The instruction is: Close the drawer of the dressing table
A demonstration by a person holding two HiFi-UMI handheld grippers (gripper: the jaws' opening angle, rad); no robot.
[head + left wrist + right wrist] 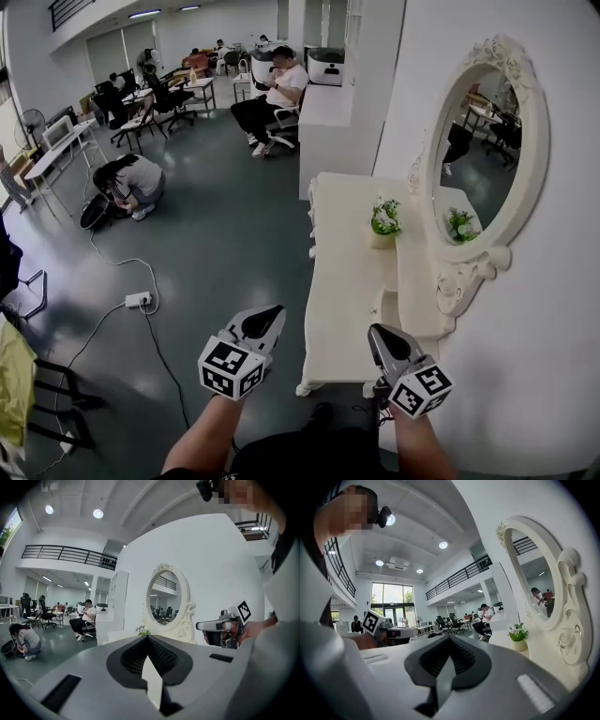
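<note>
The left claw (269, 317), grey with a black-and-white marker cube, has its jaws pressed together on nothing. The right claw (379, 336) is pressed together and empty too. The cream-white carved dressing worktop (342, 281) stretches away at 12 o'clock, its near end just beside the right claw. An oval white-framed mirror (487, 141) stands at 2 o'clock. A small green potted plant (384, 223) stands on the worktop. The drawer fronts along its 9 o'clock edge are too small to read.
</note>
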